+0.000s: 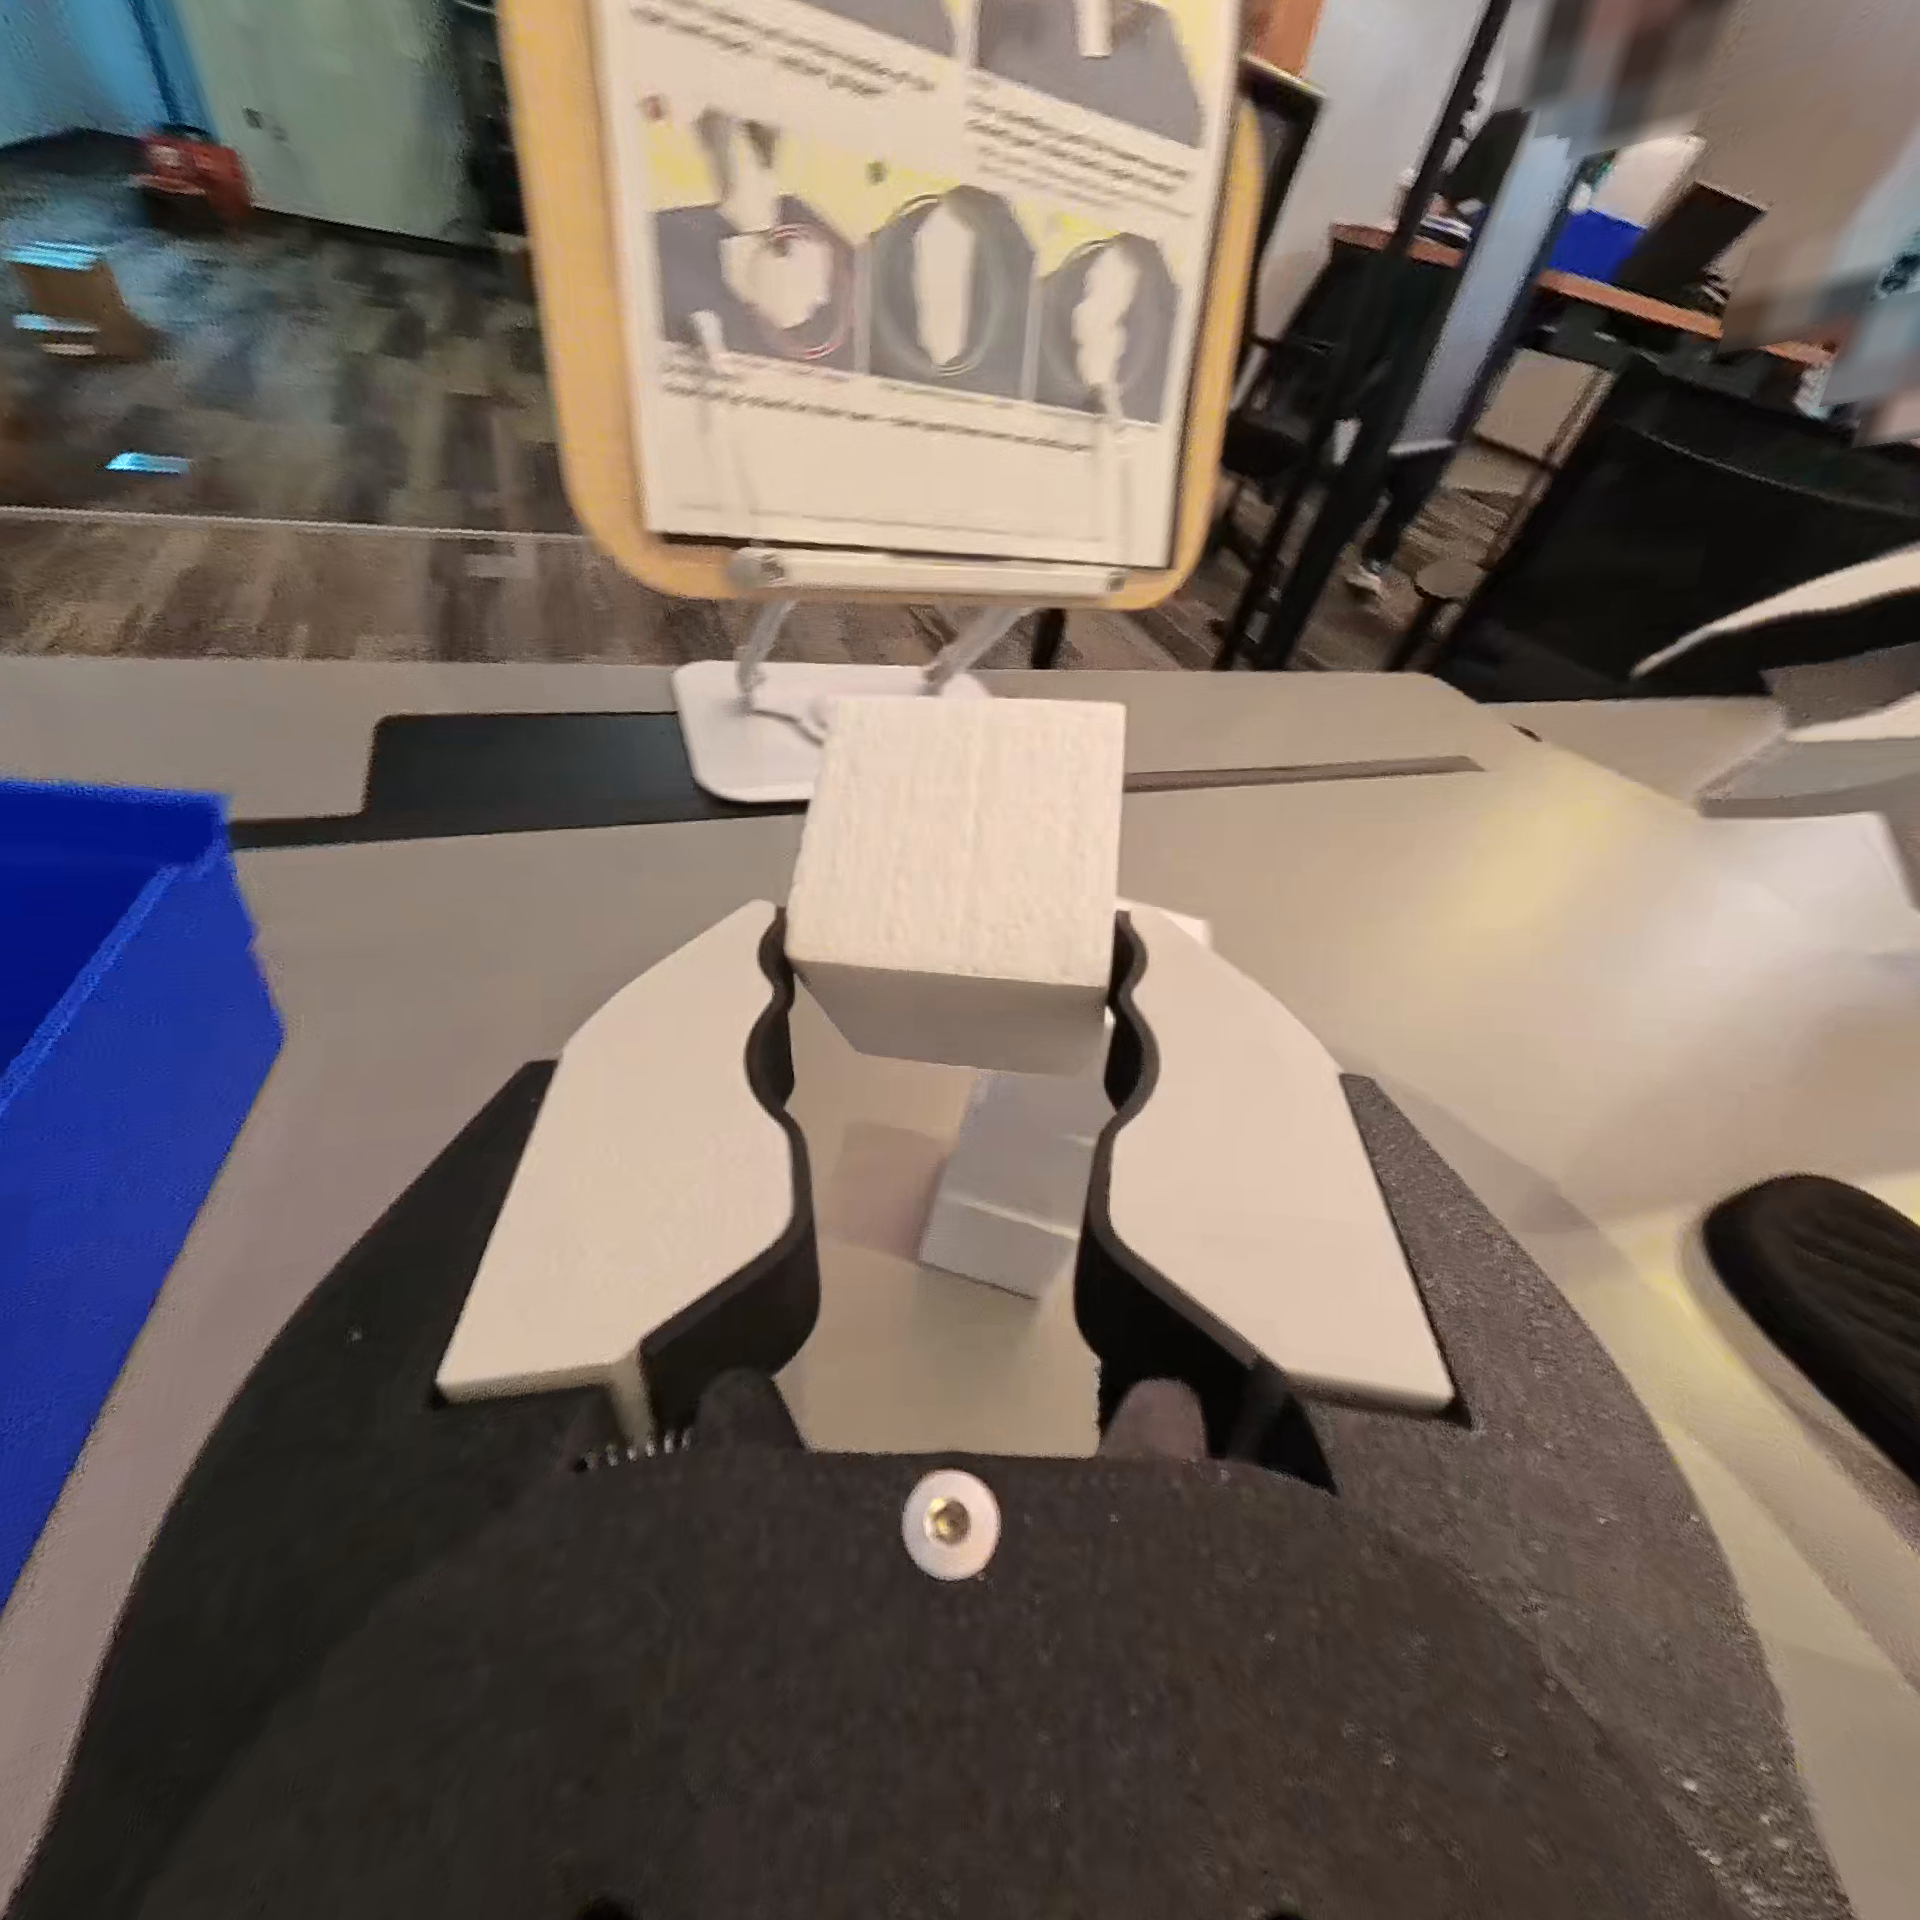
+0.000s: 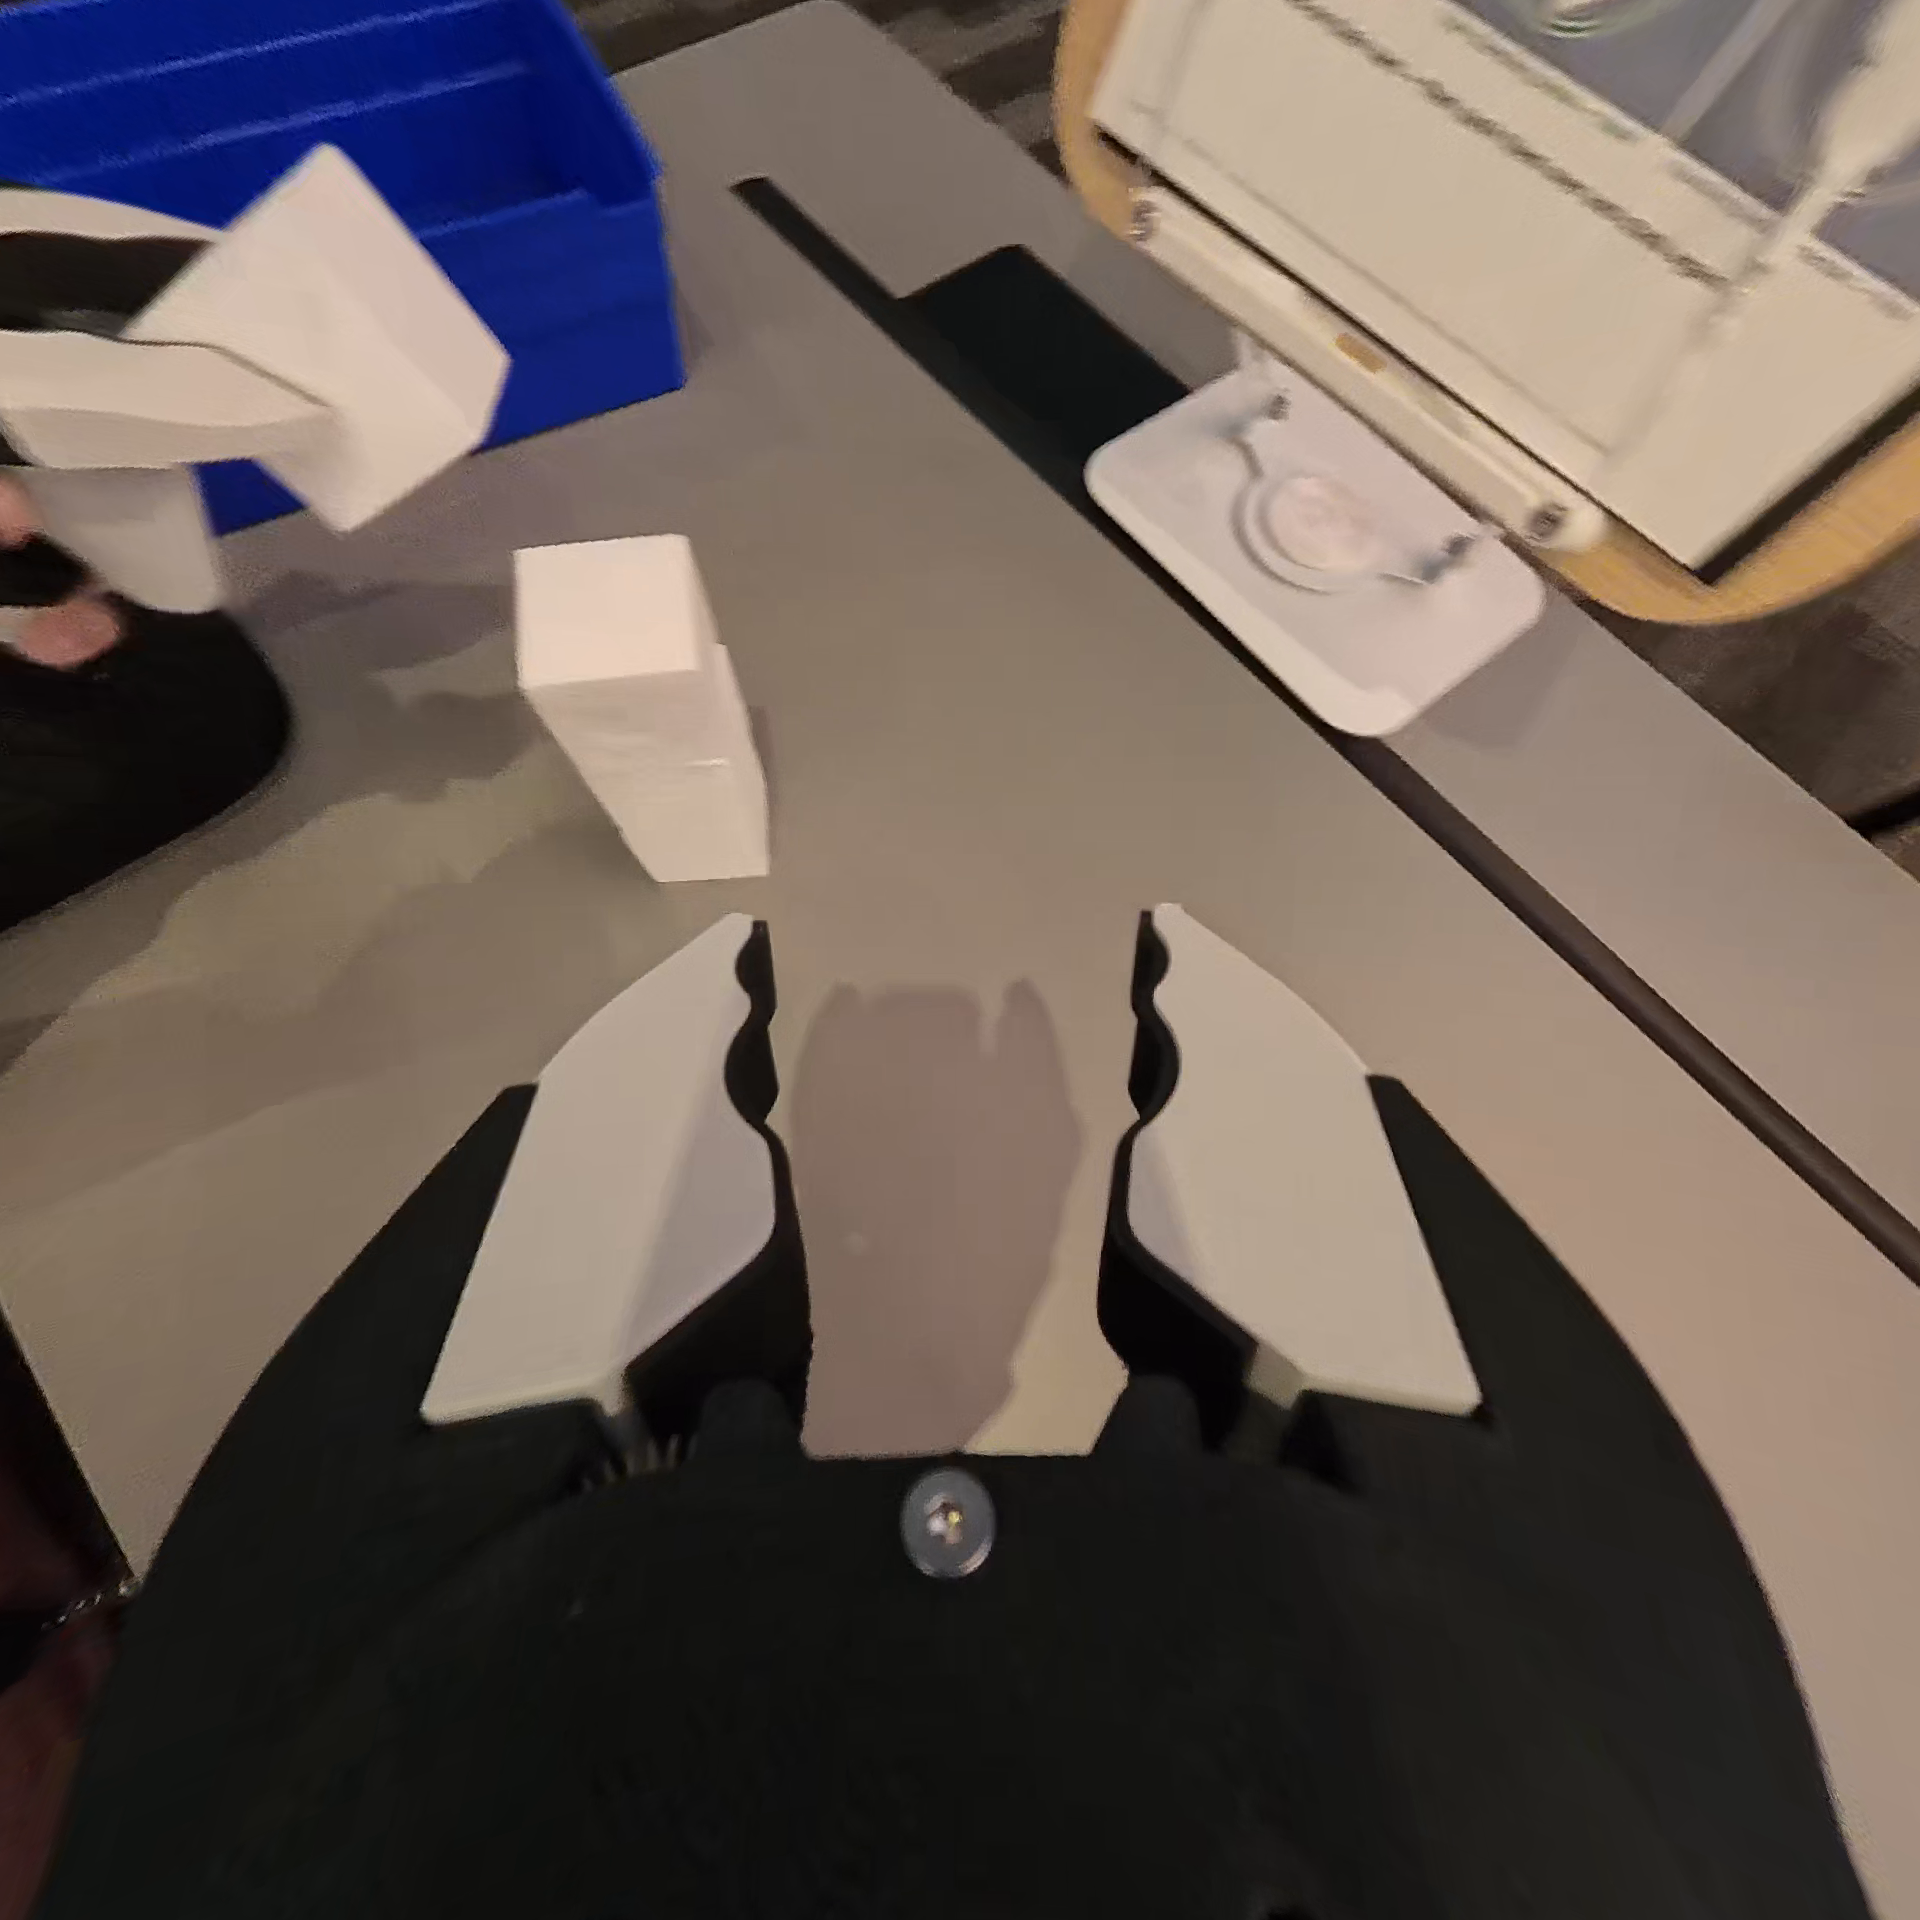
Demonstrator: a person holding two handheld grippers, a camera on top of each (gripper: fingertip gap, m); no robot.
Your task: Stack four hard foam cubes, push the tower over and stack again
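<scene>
The left gripper has its jaws clamped on a white foam cube, held up off the grey counter; two more cubes stand stacked below, near the blue bin; the right gripper hovers with jaws spread wide, holding nothing.

Soft indoor light is falling from above; the table is showing faint glare and soft shadows. Motion blur is smearing the backgrounds, and wide-angle distortion is bending the edges.
</scene>
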